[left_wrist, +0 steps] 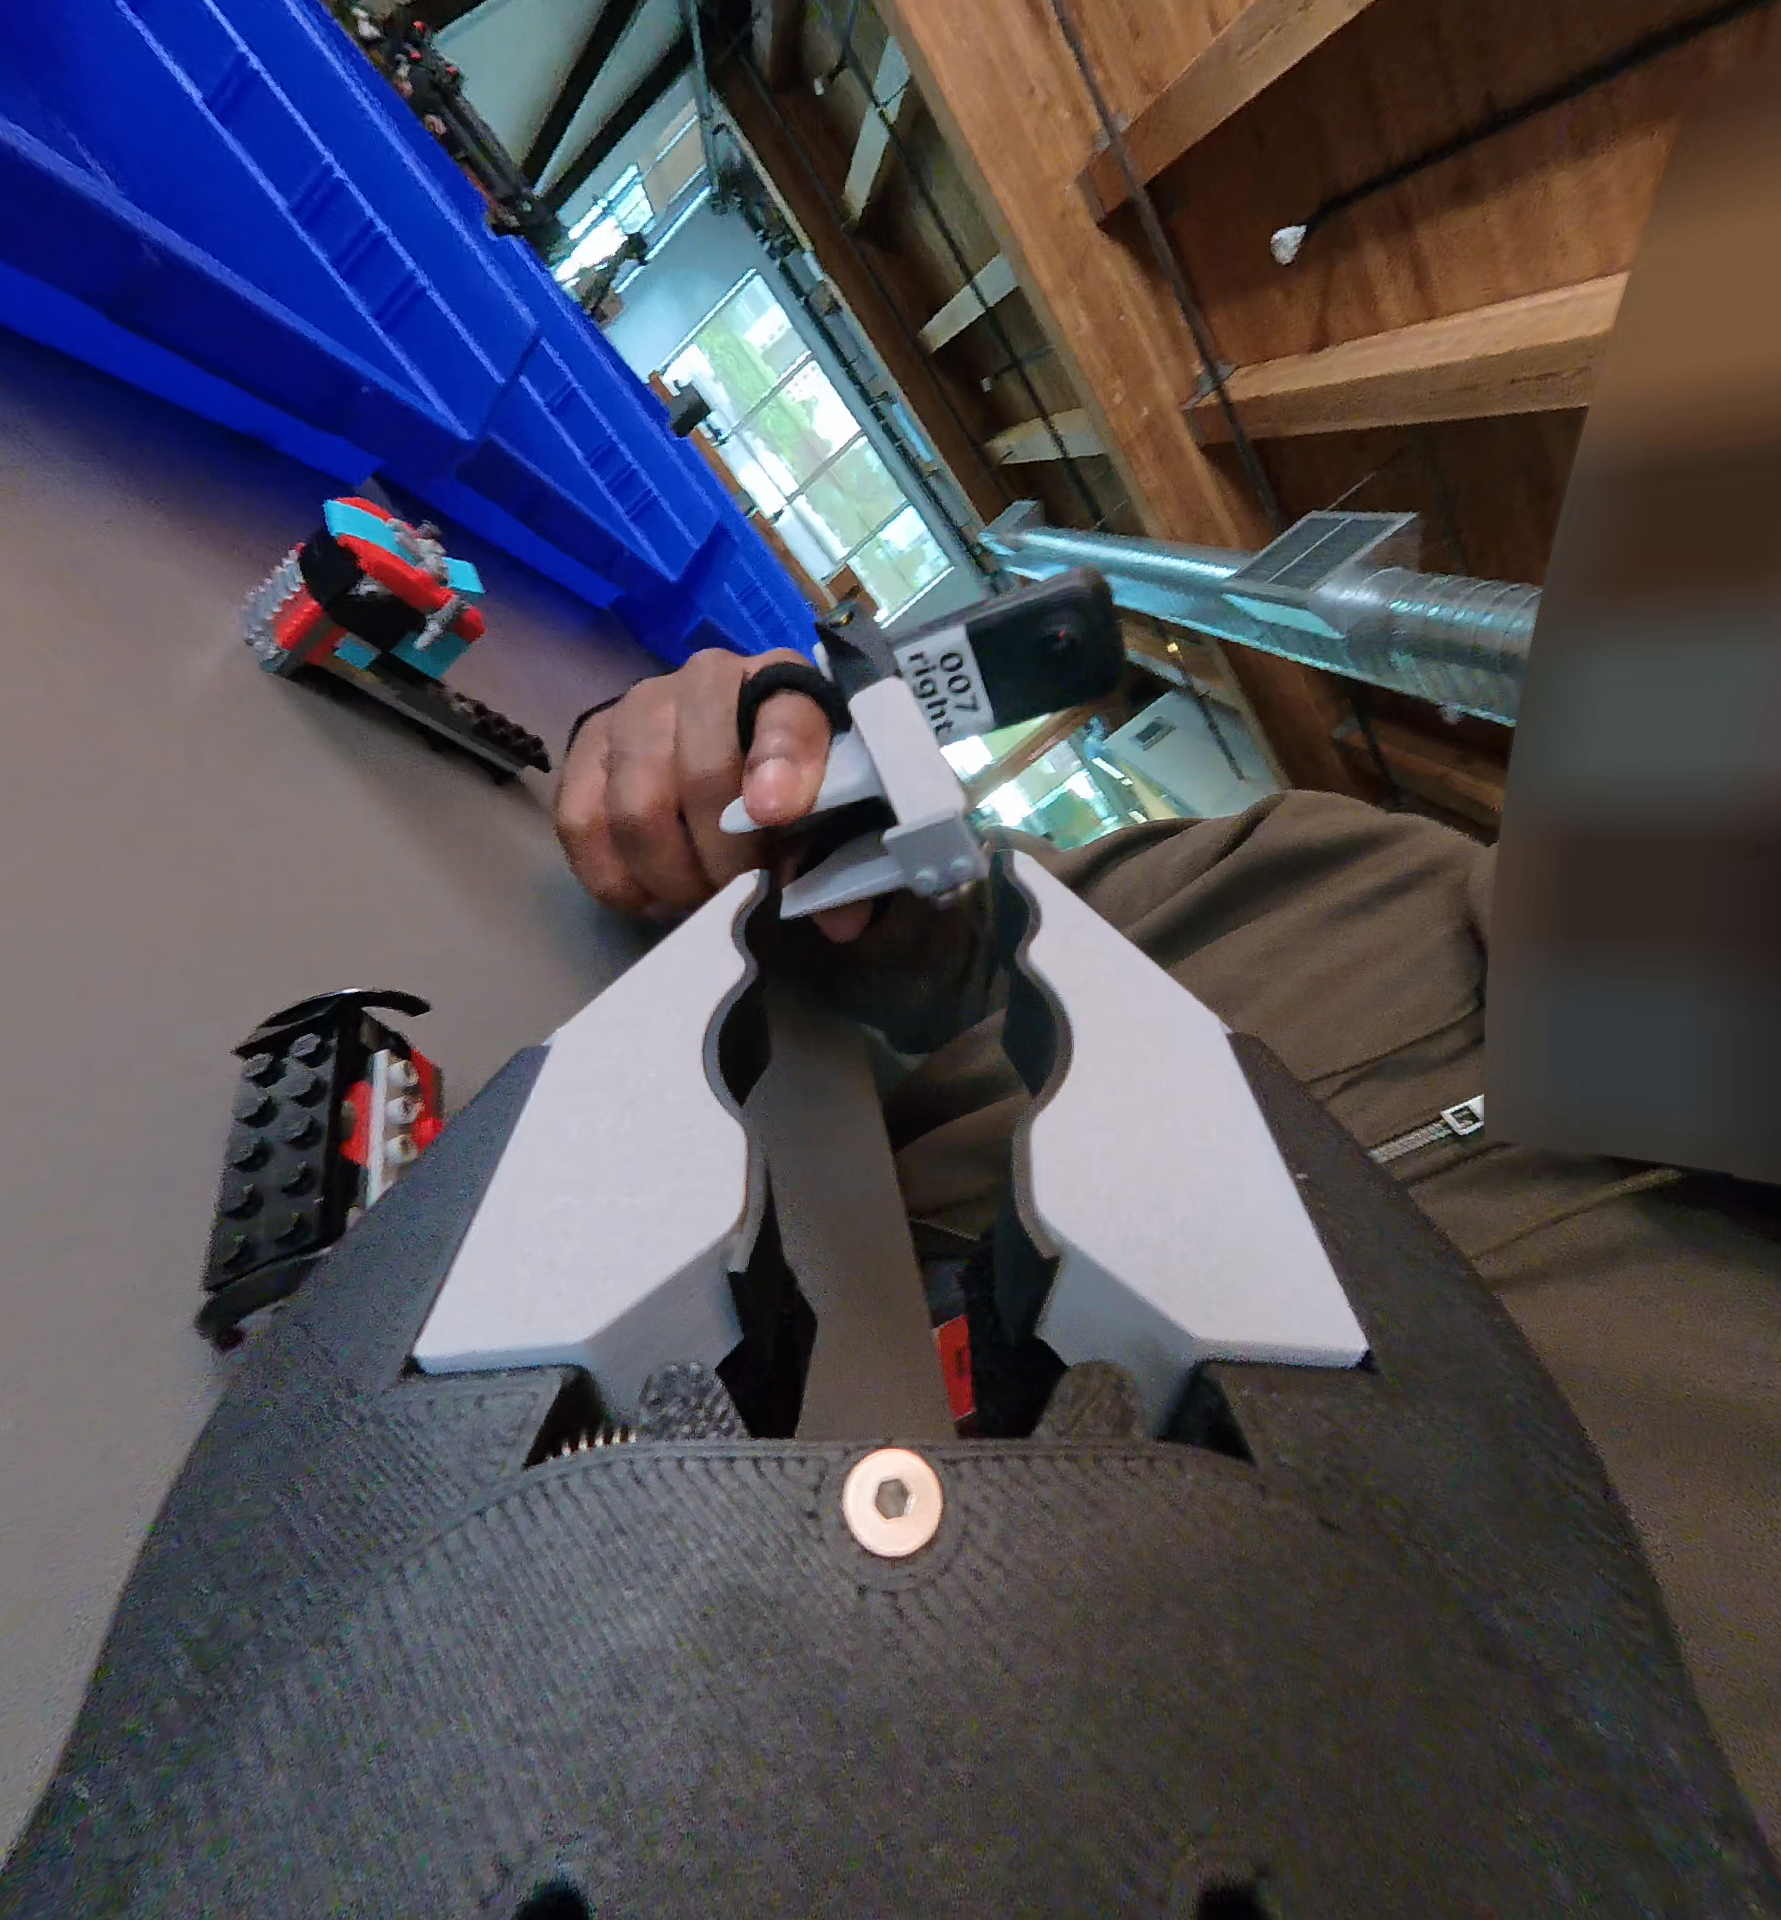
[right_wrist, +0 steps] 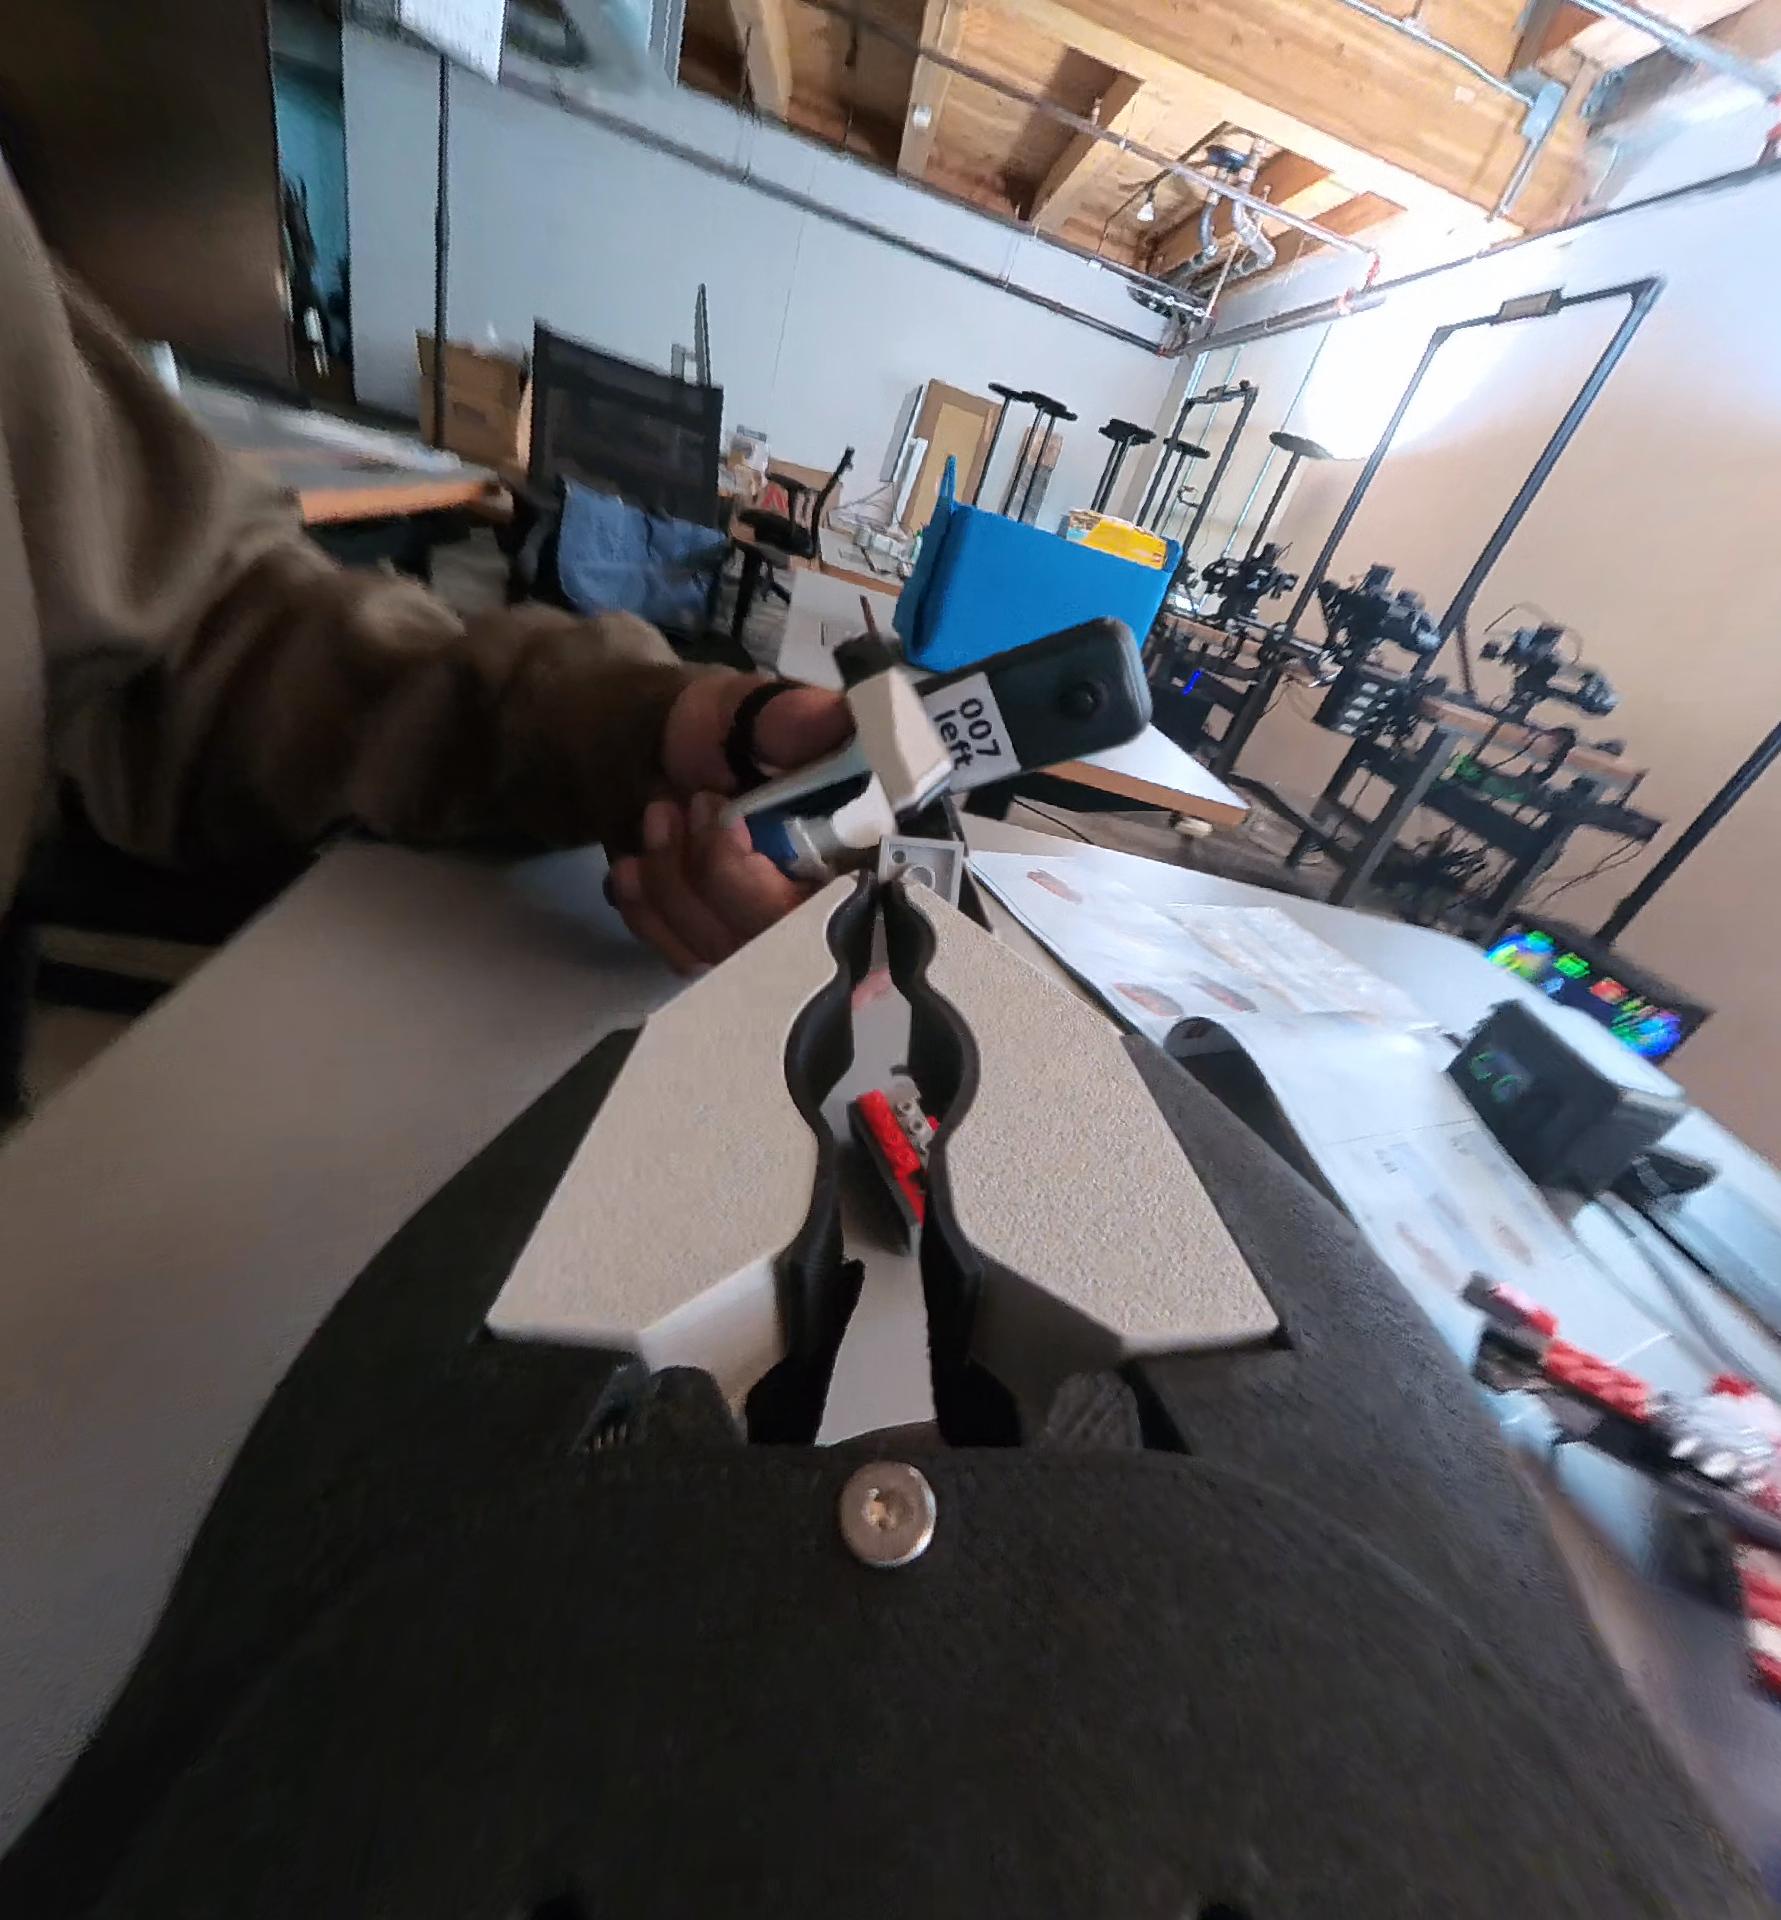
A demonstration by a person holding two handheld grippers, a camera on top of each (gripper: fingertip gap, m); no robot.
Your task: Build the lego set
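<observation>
Over the grey desk (left_wrist: pixel 86 831), the two hand-held grippers face each other tip to tip. The left gripper (left_wrist: pixel 886 883) has its fingers (left_wrist: pixel 637 1122) spread wide, with nothing pressed between them; only a brown sleeve (left_wrist: pixel 1281 935) and the right hand (left_wrist: pixel 678 769) show through the gap. That hand grips a grey lever handle that carries a small black camera (left_wrist: pixel 1052 644).

The right gripper (right_wrist: pixel 881 894) has its fingers (right_wrist: pixel 720 1101) drawn together so the tips nearly meet. A small grey square piece (right_wrist: pixel 922 868) with two round marks sits just past those tips. Whether the tips pinch it or it belongs to the handle in the left hand (right_wrist: pixel 699 831) cannot be told.

On the desk below the right fingers lies a small red and grey brick piece (right_wrist: pixel 896 1132). A black studded brick piece (left_wrist: pixel 314 1143) with red parts rests just beside the left gripper. Farther off, a red, teal and black brick build (left_wrist: pixel 366 603) stands near a row of blue bins (left_wrist: pixel 346 260). Printed sheets (right_wrist: pixel 1229 966) are spread out to the right, and a small black box with a green display (right_wrist: pixel 1551 1091) sits on them.
</observation>
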